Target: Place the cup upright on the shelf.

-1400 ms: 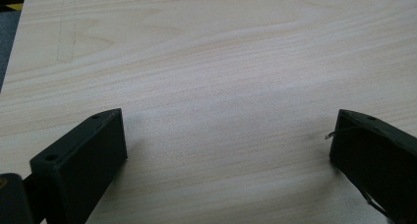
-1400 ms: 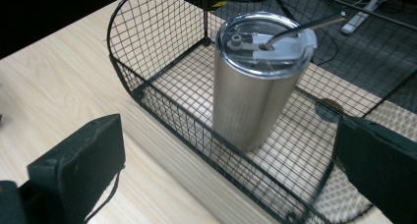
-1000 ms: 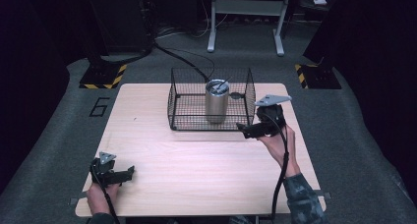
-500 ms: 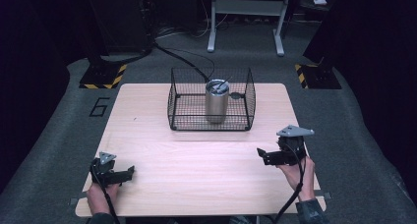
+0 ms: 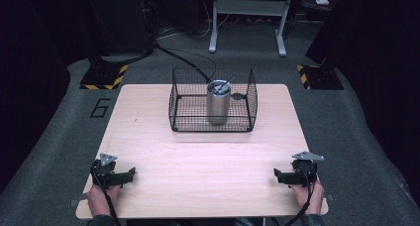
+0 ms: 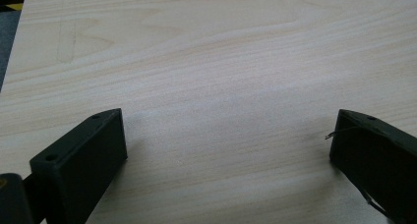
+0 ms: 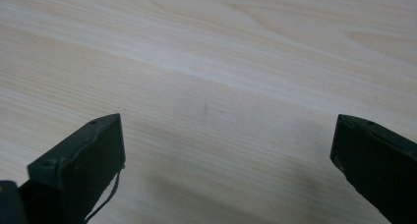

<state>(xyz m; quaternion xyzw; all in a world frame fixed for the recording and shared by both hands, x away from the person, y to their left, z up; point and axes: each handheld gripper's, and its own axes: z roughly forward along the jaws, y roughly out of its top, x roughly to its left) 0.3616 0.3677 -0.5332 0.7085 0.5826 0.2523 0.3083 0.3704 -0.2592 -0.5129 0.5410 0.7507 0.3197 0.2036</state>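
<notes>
Steel tumbler upright inside wire basket.

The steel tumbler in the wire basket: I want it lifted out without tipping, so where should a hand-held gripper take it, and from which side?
Probably from above. The steel tumbler stands upright inside the wire basket, whose mesh walls block any side approach, while its top is open. Close the jaws across the upper body just under the lid, clear of the thin piece sticking up from it, and lift straight up.

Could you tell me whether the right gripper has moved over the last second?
Yes. The right gripper has pulled back from beside the wire basket to the table's near right corner.
</notes>
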